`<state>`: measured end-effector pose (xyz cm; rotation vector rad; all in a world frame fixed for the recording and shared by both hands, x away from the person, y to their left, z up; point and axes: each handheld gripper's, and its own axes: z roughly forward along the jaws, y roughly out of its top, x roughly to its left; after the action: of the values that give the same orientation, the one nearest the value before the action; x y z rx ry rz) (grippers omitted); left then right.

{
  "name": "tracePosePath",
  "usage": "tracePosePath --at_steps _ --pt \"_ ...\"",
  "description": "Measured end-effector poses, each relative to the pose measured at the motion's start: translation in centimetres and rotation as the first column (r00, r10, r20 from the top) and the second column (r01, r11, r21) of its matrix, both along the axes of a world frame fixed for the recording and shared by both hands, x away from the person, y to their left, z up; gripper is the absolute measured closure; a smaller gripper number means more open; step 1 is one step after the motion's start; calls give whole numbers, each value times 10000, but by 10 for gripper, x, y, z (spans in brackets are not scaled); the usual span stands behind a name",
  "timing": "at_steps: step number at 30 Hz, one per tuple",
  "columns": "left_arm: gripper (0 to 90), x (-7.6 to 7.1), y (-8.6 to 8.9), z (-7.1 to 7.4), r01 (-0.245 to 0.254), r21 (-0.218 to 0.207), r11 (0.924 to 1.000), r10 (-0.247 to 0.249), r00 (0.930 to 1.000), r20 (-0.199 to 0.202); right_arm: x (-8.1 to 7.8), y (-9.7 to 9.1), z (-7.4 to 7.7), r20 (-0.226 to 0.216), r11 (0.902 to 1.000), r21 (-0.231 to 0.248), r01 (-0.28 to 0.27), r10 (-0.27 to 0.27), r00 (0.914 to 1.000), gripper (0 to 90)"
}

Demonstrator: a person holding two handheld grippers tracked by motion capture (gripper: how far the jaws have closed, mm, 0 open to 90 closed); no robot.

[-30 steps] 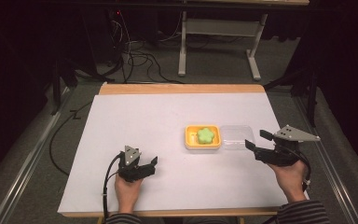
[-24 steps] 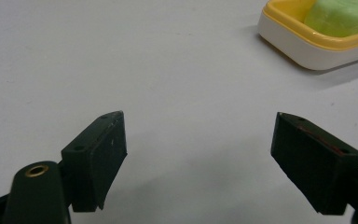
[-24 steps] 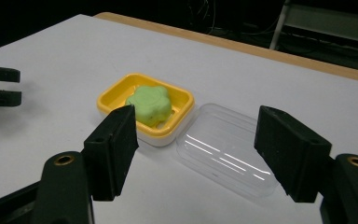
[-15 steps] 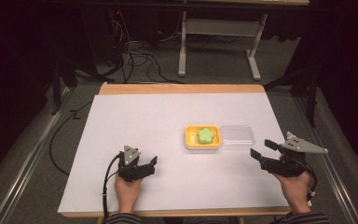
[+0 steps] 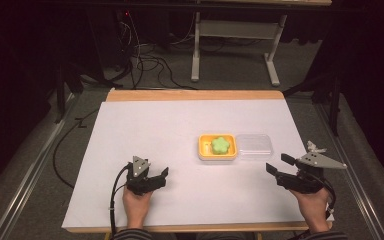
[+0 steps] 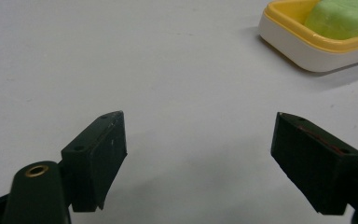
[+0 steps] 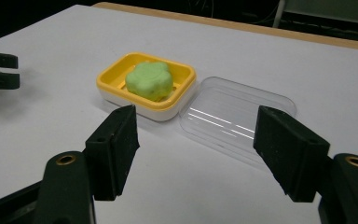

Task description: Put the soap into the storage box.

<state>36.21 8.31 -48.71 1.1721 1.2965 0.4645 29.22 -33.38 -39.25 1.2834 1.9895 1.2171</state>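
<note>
A yellow soap dish (image 5: 203,150) stands right of the table's middle and holds a green flower-shaped soap (image 5: 220,145). Its clear lid (image 5: 253,146) lies flat against the dish's right side. My right gripper (image 5: 278,164) is near the front right, open, pointing left toward the lid with nothing between its jaws. Along those jaws (image 7: 196,126) the dish (image 7: 121,70), the soap (image 7: 149,80) and the lid (image 7: 235,119) lie a short way ahead. My left gripper (image 5: 161,176) rests low at the front left, open and empty (image 6: 198,126), with the dish (image 6: 298,46) off to its upper right.
A white sheet (image 5: 145,130) covers the table, and a wooden edge (image 5: 195,95) shows at the far side. Cables and a metal frame (image 5: 230,30) lie on the floor beyond. The other gripper's jaw tips (image 7: 0,70) show at the left edge of the right gripper view.
My right hand has sunk toward the table and drawn a little nearer the front edge. The left hand, the dish and the lid have not moved.
</note>
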Motion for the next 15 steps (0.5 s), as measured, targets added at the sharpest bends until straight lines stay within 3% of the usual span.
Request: tracePosePath --at_steps 15 --pt "188 0 0 0 -23 -53 10000 23 10000 22 0 7 -17 -294 10000 17 27 -26 9996 317"
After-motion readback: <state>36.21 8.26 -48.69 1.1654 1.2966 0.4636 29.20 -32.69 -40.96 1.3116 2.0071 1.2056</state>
